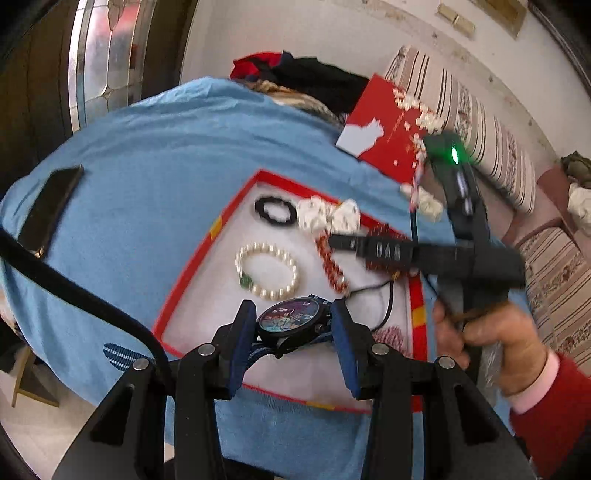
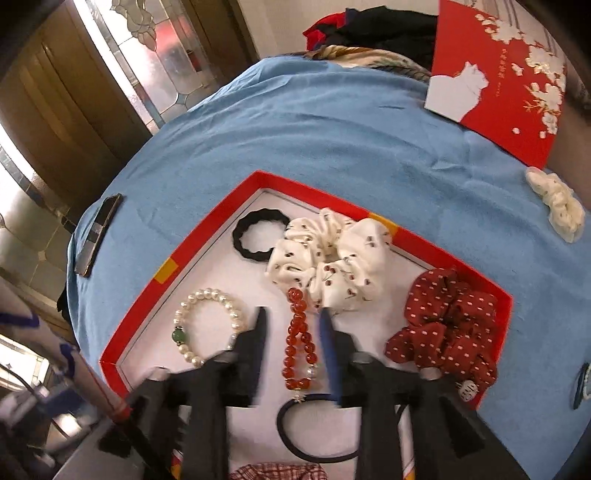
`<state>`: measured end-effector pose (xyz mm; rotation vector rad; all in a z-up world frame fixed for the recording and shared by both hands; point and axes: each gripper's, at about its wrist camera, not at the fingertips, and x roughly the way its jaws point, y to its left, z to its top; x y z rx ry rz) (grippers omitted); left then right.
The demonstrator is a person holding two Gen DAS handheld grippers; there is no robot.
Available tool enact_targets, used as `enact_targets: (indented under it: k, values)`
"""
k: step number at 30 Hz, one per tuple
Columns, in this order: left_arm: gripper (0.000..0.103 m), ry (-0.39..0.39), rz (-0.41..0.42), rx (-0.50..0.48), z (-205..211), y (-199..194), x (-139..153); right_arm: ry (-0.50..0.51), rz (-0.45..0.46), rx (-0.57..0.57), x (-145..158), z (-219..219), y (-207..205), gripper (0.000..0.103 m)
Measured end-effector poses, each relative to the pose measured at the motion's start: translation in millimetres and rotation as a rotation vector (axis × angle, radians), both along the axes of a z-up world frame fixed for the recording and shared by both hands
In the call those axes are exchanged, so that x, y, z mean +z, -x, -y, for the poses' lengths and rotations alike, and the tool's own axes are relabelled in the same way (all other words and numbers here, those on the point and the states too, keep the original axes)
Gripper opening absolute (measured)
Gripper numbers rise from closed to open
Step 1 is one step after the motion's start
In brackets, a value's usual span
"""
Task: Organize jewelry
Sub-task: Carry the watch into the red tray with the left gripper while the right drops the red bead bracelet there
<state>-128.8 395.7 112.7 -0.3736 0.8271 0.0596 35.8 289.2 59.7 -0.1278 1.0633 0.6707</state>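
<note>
My left gripper (image 1: 293, 319) is shut on a black watch (image 1: 291, 318) with a colourful dial and striped strap, held above the red-rimmed white tray (image 1: 192, 258). In the tray lie a pearl bracelet (image 2: 208, 325), a red bead bracelet (image 2: 300, 341), a black hair tie (image 2: 258, 234), a white cherry-print scrunchie (image 2: 332, 262), a dark red dotted scrunchie (image 2: 448, 325) and a dark elastic band (image 2: 314, 428). My right gripper (image 2: 293, 323) is open and empty, its fingers either side of the red bead bracelet; it also shows in the left wrist view (image 1: 334, 242).
The tray sits on a blue cloth (image 2: 332, 140). A red lid with white flowers (image 2: 498, 77) lies at the back right, a cream scrunchie (image 2: 557, 203) beside it. A black phone (image 2: 98, 234) lies at the left. Dark clothes (image 2: 376, 26) are piled at the back.
</note>
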Motion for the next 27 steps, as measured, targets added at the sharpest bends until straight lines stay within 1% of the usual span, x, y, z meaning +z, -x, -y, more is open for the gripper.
enact_targets:
  k: [3,7,9,11,13,14,15,18,22,23,24,27]
  values:
    - [0.040,-0.026,0.031,0.007,-1.2,-5.5,18.2,-0.010,0.041,-0.003,13.4,12.3,6.7,0.040]
    - [0.040,-0.069,0.073,0.012,0.8,-16.9,40.8,-0.008,0.153,-0.001,39.4,37.3,28.0,0.042]
    - [0.040,-0.087,0.084,0.013,3.4,-29.3,46.6,-0.008,0.196,-0.007,49.5,52.9,39.4,0.043]
    - [0.040,-0.117,0.088,0.021,8.0,-41.2,45.8,-0.010,0.226,-0.012,56.4,72.5,53.5,0.043]
    - [0.040,-0.186,0.076,0.028,17.0,-52.2,38.6,-0.007,0.239,-0.022,58.0,89.8,66.0,0.043]
    - [0.040,-0.215,0.054,0.025,22.5,-57.6,30.2,-0.006,0.239,-0.029,57.5,99.3,72.1,0.043]
    - [0.040,-0.212,0.026,0.013,26.3,-60.9,20.1,-0.007,0.235,-0.036,56.5,106.8,76.4,0.043]
    - [0.040,-0.132,-0.063,-0.014,30.5,-60.4,-11.0,-0.012,0.221,-0.063,52.1,133.9,91.7,0.043]
    - [0.040,-0.104,-0.128,-0.025,39.3,-45.3,-33.2,-0.006,0.223,-0.091,48.2,158.2,105.4,0.043]
    - [0.017,-0.094,-0.139,-0.030,40.9,-41.2,-37.1,-0.010,0.217,-0.098,46.5,162.4,107.1,0.043]
    - [0.012,-0.095,-0.159,-0.032,42.4,-39.0,-40.5,-0.018,0.210,-0.107,44.6,166.3,108.3,0.043]
    - [0.013,-0.098,-0.162,-0.026,44.4,-35.5,-44.5,-0.038,0.194,-0.131,38.9,175.5,111.6,0.043]
